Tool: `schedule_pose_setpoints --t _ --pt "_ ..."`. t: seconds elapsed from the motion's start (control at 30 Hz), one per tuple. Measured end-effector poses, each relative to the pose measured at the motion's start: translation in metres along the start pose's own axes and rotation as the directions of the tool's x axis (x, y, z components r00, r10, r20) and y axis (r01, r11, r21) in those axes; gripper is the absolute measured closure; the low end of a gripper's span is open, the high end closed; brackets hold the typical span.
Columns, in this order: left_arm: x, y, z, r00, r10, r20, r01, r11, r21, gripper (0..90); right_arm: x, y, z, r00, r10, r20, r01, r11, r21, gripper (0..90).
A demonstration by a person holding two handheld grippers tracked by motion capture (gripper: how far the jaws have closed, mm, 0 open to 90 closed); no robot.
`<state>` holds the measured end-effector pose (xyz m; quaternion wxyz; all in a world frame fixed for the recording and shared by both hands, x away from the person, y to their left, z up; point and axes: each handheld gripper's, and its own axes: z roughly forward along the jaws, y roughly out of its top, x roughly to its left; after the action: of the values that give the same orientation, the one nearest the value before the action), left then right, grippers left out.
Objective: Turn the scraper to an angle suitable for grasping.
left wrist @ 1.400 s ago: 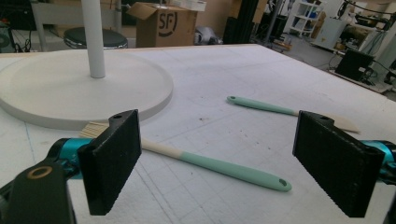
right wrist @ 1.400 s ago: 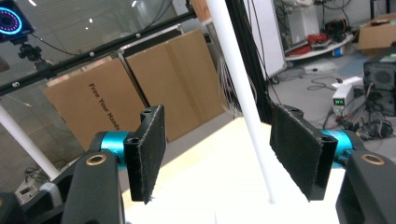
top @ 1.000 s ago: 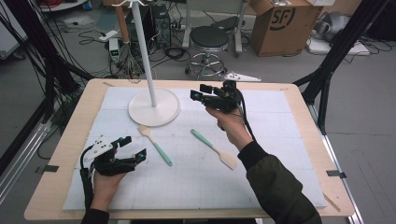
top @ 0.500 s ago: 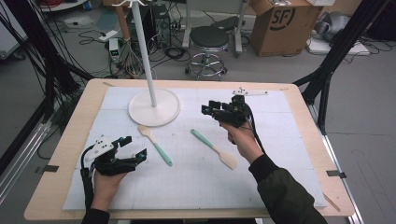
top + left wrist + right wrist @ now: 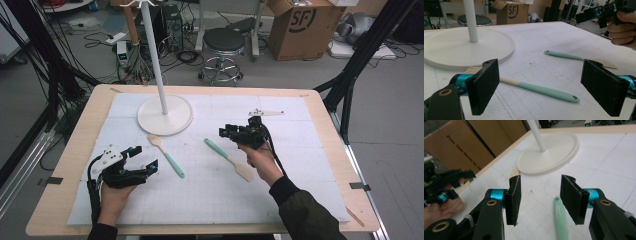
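Observation:
Two spatulas with mint-green handles and pale blades lie on the white mat. The left spatula [image 5: 167,157] [image 5: 544,89] lies just ahead of my left gripper [image 5: 145,159] [image 5: 544,90], which rests low and open, with its pads wide on either side of the handle and not touching it. The right spatula [image 5: 225,155] [image 5: 560,220] points its handle end at my right gripper [image 5: 227,132] [image 5: 540,195]. That gripper hovers over the handle tip. Its jaws have just been closing and stand half apart with nothing between the pads.
A white stand with a round base [image 5: 177,115] [image 5: 554,152] and a thin pole [image 5: 156,60] occupies the far left of the mat. Behind the wooden table [image 5: 320,120] are a stool [image 5: 222,42], a cardboard box [image 5: 300,25] and floor cables.
My right gripper has come down and nearer, from above the far side of the mat to the right spatula's handle end, and its jaws have narrowed. The left gripper has stayed put.

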<state>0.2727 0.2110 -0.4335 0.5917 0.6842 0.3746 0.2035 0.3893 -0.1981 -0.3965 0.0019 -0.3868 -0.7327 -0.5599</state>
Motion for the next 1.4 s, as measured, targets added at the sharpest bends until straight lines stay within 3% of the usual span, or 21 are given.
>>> schedule_pose_setpoints --t 0.37,0.57,0.7,0.87,0.97,1.17,1.27,1.4 --pt "-0.001 0.000 -0.001 1.0000 0.000 0.002 0.000 1.0000 -0.004 16.1 -0.008 -0.022 -0.002 0.9991 0.040 0.016 -0.040 0.998 0.045 50.3" --pt "-0.003 0.001 -0.002 1.0000 0.005 0.005 -0.005 1.0000 -0.005 16.1 -0.005 -0.025 -0.003 0.9991 0.024 0.036 -0.027 0.997 0.068 51.1" --pt "-0.003 0.001 -0.002 1.0000 0.007 0.003 -0.007 1.0000 -0.007 16.1 -0.009 -0.029 -0.003 0.9983 0.031 0.048 -0.035 0.996 0.077 58.7" --pt "-0.003 0.001 -0.001 1.0000 0.006 0.006 -0.006 1.0000 -0.006 16.1 -0.017 -0.039 -0.003 0.9962 0.045 0.074 -0.053 0.992 0.112 60.2" --pt "-0.004 0.001 -0.001 0.9999 0.007 0.009 -0.007 0.9999 -0.008 16.1 -0.023 -0.044 -0.005 0.9940 0.057 0.093 -0.068 0.990 0.126 67.6" --pt "-0.005 0.002 0.000 0.9999 0.008 0.010 -0.008 0.9999 -0.007 16.0 -0.029 -0.046 -0.002 0.9934 0.076 0.086 -0.088 0.986 0.140 83.2" --pt "-0.005 0.002 0.000 0.9999 0.010 0.011 -0.009 0.9999 -0.006 16.1 -0.034 -0.048 0.002 0.9912 0.100 0.087 -0.113 0.981 0.157 89.8" --pt "-0.004 0.002 0.000 0.9999 0.010 0.009 -0.010 0.9999 -0.008 16.0 -0.042 -0.049 0.008 0.9855 0.145 0.088 -0.157 0.976 0.150 90.0"
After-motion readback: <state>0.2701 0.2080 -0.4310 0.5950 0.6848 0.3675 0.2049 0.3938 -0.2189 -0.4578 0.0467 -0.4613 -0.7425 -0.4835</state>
